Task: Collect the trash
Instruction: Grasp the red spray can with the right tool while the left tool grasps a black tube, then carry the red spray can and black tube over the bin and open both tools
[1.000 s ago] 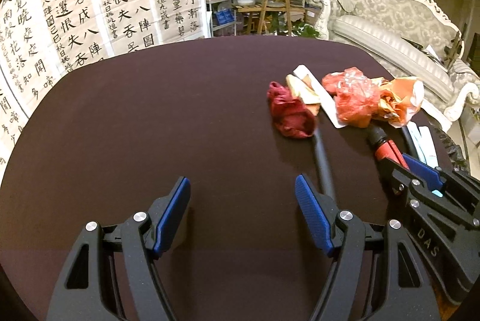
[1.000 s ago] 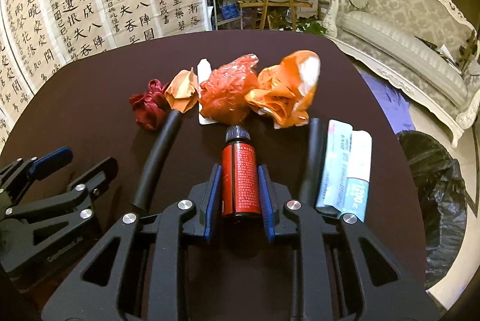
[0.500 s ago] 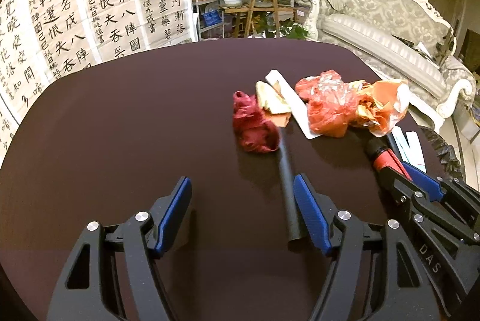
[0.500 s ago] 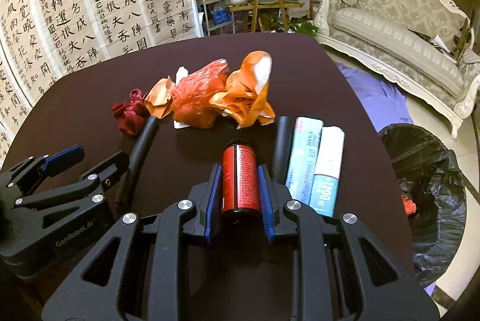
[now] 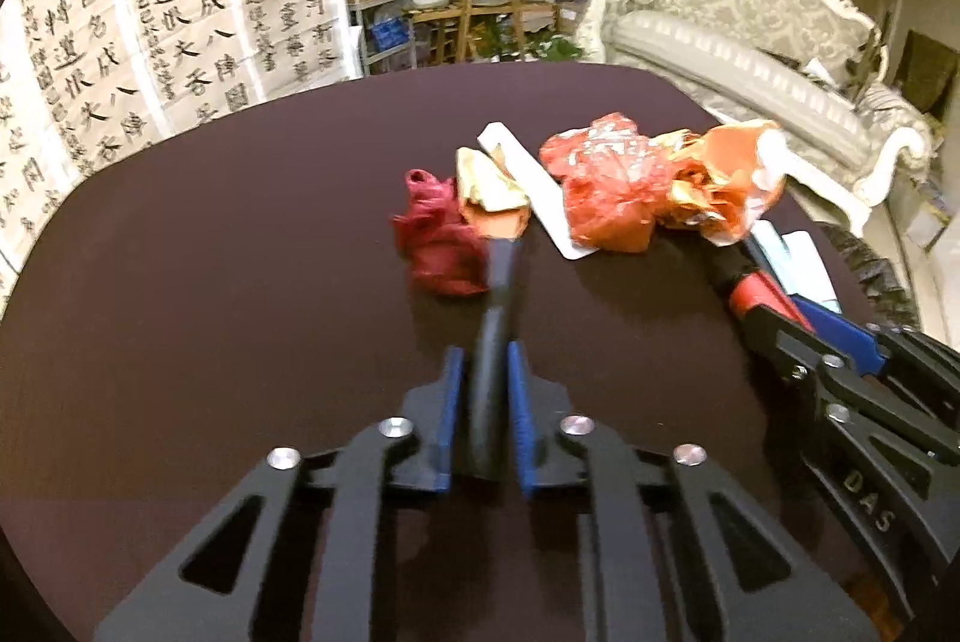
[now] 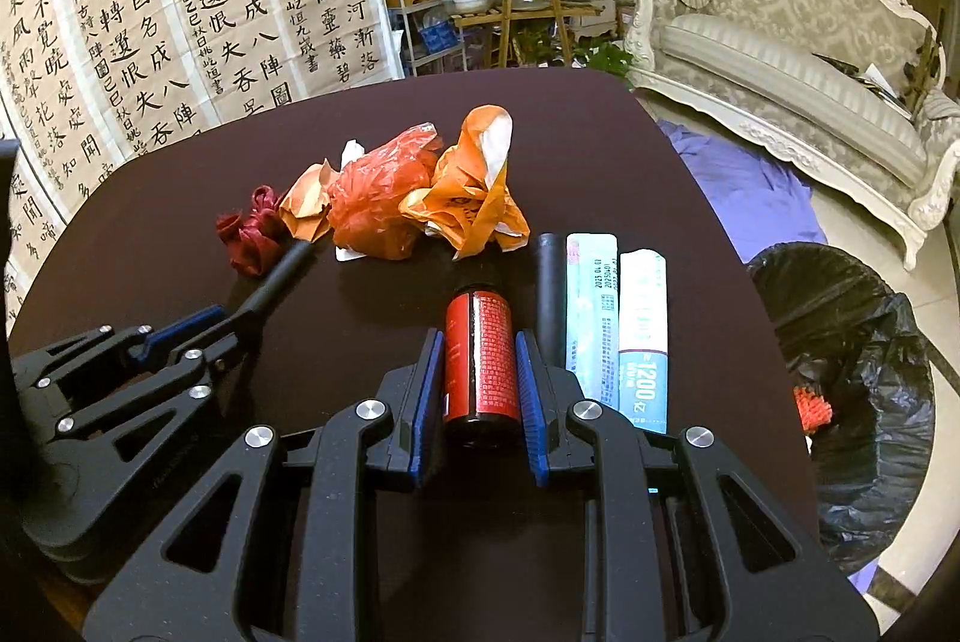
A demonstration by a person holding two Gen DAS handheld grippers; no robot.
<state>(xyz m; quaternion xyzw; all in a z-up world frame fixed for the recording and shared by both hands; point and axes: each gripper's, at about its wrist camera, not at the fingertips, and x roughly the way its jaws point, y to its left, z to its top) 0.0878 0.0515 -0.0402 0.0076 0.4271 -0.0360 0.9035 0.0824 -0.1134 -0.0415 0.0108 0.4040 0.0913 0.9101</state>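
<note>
Since the frame a second ago, your left gripper [image 5: 485, 390] has snapped its jaws together on the black stick [image 5: 495, 318] that then lay just beside its right finger; the blue pads [image 5: 521, 402] now press the stick's near end from both sides. The stick runs away from the claw across the dark brown table [image 5: 210, 282], its far tip touching the crumpled dark red wrapper [image 5: 441, 246] and the folded orange-and-gold paper [image 5: 492, 204] beside it.

The trash sits in a loose row across the middle of the table: the dark red wrapper at the left end, then the orange-and-gold paper over a white strip [image 5: 540, 186], a wadded red plastic bag [image 6: 375, 204], and a twisted orange bag [image 6: 474, 186] at the right end.

Your right gripper [image 6: 480, 378] is pinching a small red bottle [image 6: 480, 360] with a black cap and printed label, lying lengthwise between the blue pads, cap pointing toward the orange bag; that grip looks as it did a second ago. Just right of the bottle lie a second black tube [image 6: 549, 294] and two pale blue-and-white packets [image 6: 618, 336], side by side and touching.

Off the table's right edge, on the floor, a bin lined with a black bag [image 6: 852, 372] stands open, something red visible inside. Calligraphy scrolls [image 6: 150, 0] hang on the far left; an ornate pale sofa [image 6: 780, 60] stands on the far right.
</note>
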